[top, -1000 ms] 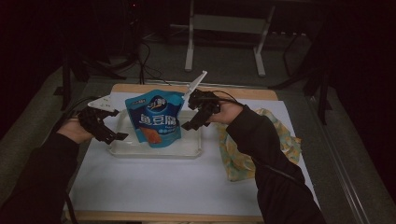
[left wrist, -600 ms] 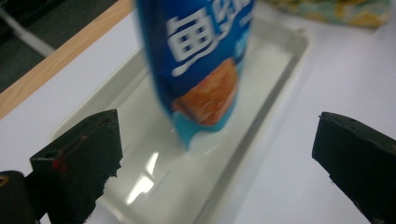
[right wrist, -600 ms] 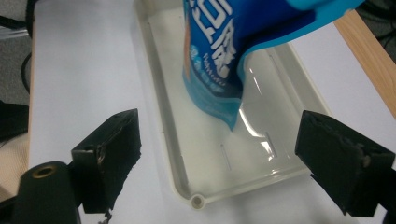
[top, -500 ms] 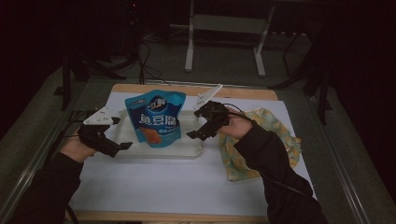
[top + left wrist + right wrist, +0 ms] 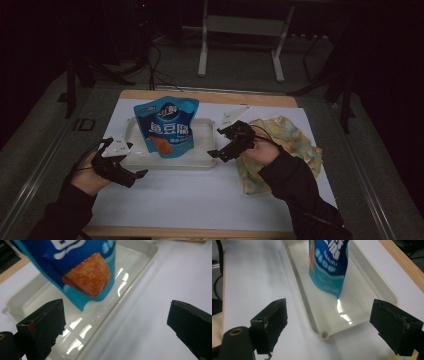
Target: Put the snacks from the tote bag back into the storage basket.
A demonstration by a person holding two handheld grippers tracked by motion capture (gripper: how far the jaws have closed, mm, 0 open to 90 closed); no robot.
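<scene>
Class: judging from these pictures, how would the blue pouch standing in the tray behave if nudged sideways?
The pouch stands upright, tall on a narrow base, so it probably tips easily. Its film looks soft, likely floppy. The glossy tray may let it slide.

Both hands low over the table, left gripper (image 5: 131, 175) and right gripper (image 5: 216, 154) jaws spread wide, empty.

obstacle: pouch (image 5: 166, 126) upright in tray (image 5: 207, 159) | free: white mat (image 5: 200, 195)

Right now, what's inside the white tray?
Inside the white tray stands one blue snack pouch, upright. The tray floor around it is bare and glossy in both gripper views. The patch under the pouch's base is covered.
</scene>
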